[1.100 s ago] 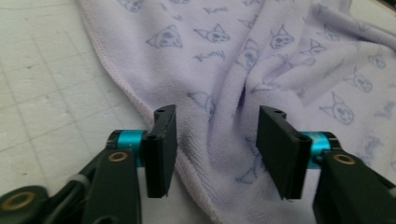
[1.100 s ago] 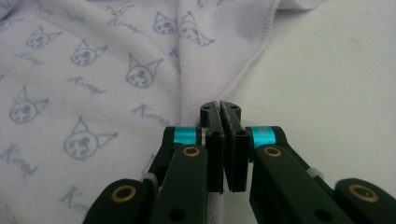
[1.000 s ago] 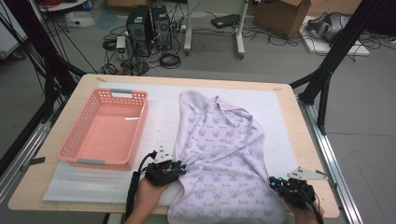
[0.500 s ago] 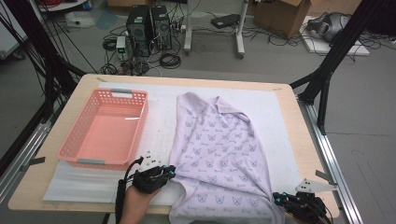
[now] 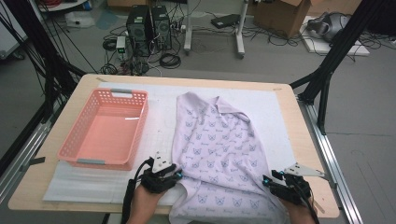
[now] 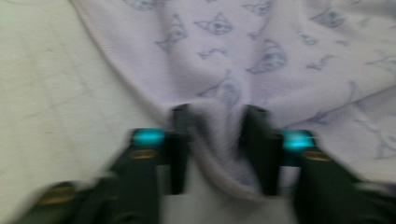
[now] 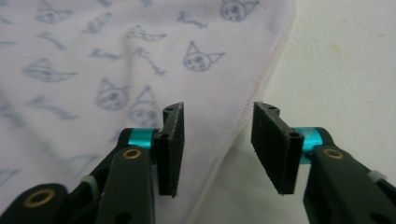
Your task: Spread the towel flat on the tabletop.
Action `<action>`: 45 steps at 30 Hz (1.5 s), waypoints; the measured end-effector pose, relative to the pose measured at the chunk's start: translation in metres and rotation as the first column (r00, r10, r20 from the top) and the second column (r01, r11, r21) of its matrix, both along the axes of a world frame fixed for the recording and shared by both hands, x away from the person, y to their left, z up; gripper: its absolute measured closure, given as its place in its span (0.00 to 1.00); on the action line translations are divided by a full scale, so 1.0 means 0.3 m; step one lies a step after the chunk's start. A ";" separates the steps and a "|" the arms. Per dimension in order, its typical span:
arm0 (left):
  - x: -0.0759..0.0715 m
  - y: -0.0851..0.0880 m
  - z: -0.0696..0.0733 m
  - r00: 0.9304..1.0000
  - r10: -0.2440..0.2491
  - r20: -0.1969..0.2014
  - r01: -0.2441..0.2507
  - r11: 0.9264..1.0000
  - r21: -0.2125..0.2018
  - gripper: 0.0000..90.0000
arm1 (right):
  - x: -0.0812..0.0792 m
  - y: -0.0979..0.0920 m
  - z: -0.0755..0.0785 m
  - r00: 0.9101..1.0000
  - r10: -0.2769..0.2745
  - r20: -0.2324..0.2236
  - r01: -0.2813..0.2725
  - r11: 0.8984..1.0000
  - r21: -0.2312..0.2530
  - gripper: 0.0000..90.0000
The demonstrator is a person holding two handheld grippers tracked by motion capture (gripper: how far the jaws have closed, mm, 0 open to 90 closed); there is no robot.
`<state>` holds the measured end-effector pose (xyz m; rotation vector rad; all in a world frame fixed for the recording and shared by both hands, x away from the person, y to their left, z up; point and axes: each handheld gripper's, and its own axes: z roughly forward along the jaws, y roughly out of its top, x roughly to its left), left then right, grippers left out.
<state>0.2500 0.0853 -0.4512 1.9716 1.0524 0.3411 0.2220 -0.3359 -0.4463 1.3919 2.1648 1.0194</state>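
A lilac shirt (image 5: 219,144) printed with small cat faces lies flat on the white mat, its collar at the far end and its hem at the table's near edge. My left gripper (image 5: 173,176) is at the hem's left corner; its jaws have just been closing and are shut on a bunched fold of the shirt (image 6: 280,56), as the left gripper view (image 6: 217,140) shows. My right gripper (image 5: 270,181) is at the hem's right side. Its jaws (image 7: 217,140) have just been opening, and the stitched edge of the shirt (image 7: 93,60) lies loose between them.
A pink plastic basket (image 5: 77,154) stands empty on the left of the table. The white mat (image 5: 275,116) covers most of the wooden tabletop (image 5: 313,154). Computers, cables and black frame legs stand on the floor beyond the table.
The right gripper dipped toward the near edge, then came back forward, and its jaws now stand apart from the hem. The left gripper stays at the left corner of the hem.
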 end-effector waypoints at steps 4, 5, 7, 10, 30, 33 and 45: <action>0.051 0.000 0.009 0.999 0.033 -0.005 -0.033 0.999 -0.004 0.94 | 0.042 -0.011 -0.004 1.000 0.017 0.008 -0.017 1.000 0.011 0.97; 0.066 0.001 0.013 0.999 0.041 -0.004 -0.041 0.999 -0.007 0.94 | 0.051 -0.016 -0.004 1.000 -0.001 0.016 0.001 1.000 0.001 0.97; 0.101 -0.001 0.018 0.998 0.063 -0.002 -0.063 0.998 -0.004 0.94 | 0.071 -0.032 -0.006 0.999 -0.046 0.029 0.046 0.999 -0.004 0.97; 0.150 -0.003 0.015 0.996 0.089 0.003 -0.089 0.996 0.006 0.94 | 0.103 -0.059 -0.012 0.992 -0.110 0.065 0.111 0.994 -0.018 0.97; -0.052 0.087 -0.014 1.000 0.009 -0.029 -0.012 0.993 -0.119 0.48 | -0.059 -0.150 0.040 0.988 -0.098 0.116 0.078 0.983 0.166 0.64; -0.061 0.069 -0.012 0.999 -0.014 -0.035 0.009 0.993 -0.119 0.47 | -0.088 -0.141 0.039 0.992 -0.068 0.103 0.050 0.985 0.166 0.62; -0.114 0.017 -0.018 0.998 -0.018 0.057 0.018 1.000 -0.001 0.94 | -0.112 -0.066 -0.015 0.999 0.028 0.045 -0.029 0.999 0.017 0.64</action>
